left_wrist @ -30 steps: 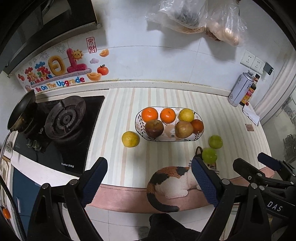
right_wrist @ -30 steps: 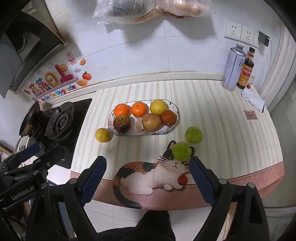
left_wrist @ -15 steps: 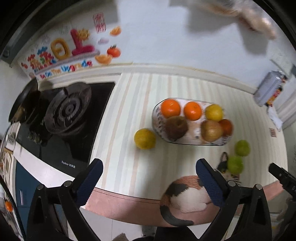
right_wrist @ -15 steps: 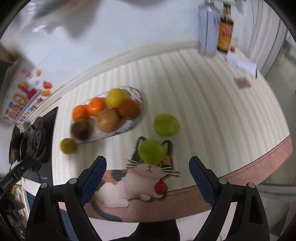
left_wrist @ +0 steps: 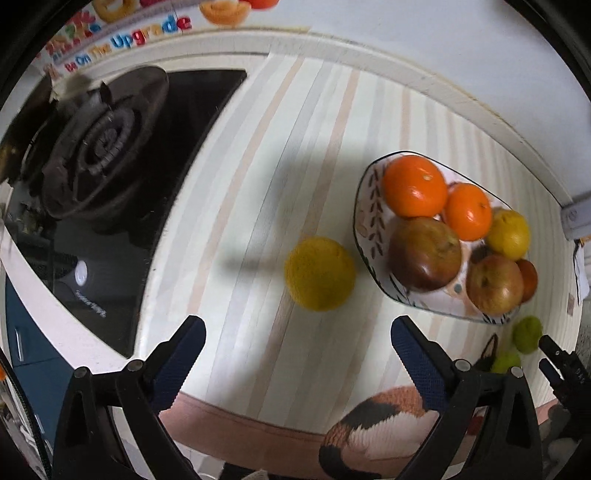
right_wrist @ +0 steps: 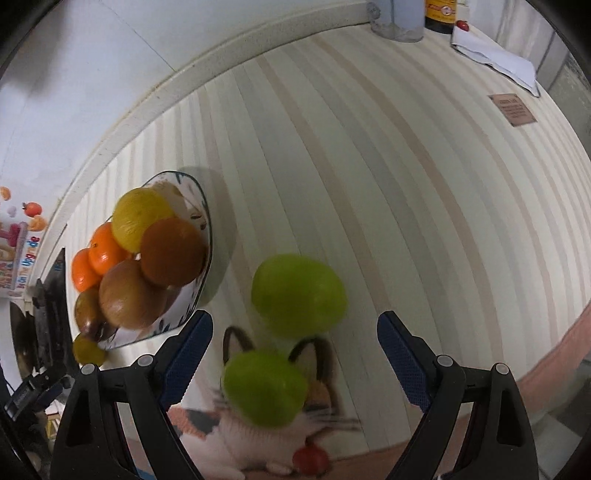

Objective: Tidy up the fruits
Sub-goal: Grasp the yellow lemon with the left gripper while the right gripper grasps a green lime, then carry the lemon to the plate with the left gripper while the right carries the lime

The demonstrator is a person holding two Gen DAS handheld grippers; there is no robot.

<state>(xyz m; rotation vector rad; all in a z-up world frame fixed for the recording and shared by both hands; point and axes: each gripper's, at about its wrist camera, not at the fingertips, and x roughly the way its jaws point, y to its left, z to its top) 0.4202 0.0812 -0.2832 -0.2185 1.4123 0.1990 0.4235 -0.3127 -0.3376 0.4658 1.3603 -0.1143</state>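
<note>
A patterned oval fruit bowl [left_wrist: 369, 221] holds oranges, apples and a lemon on the striped counter. A loose yellow fruit [left_wrist: 320, 273] lies just left of the bowl, above the gap of my open left gripper [left_wrist: 295, 347], which holds nothing. In the right wrist view, the bowl [right_wrist: 201, 236] is at the left. Two green fruits lie loose: one [right_wrist: 298, 295] on the counter ahead, the other [right_wrist: 264, 387] on a cat picture, low between the fingers of my open right gripper [right_wrist: 293, 343]. The pads touch neither.
A black gas stove [left_wrist: 99, 147] takes the counter's left end. A spray can [right_wrist: 397, 18], a sauce bottle [right_wrist: 439, 16] and a folded cloth [right_wrist: 495, 55] stand at the far right by the wall. The counter's pink front edge [left_wrist: 236, 424] runs close below.
Both grippers have dropped much closer to the counter. The left one has swung towards the yellow fruit and stands a little wider; the right one now hangs over the two green fruits.
</note>
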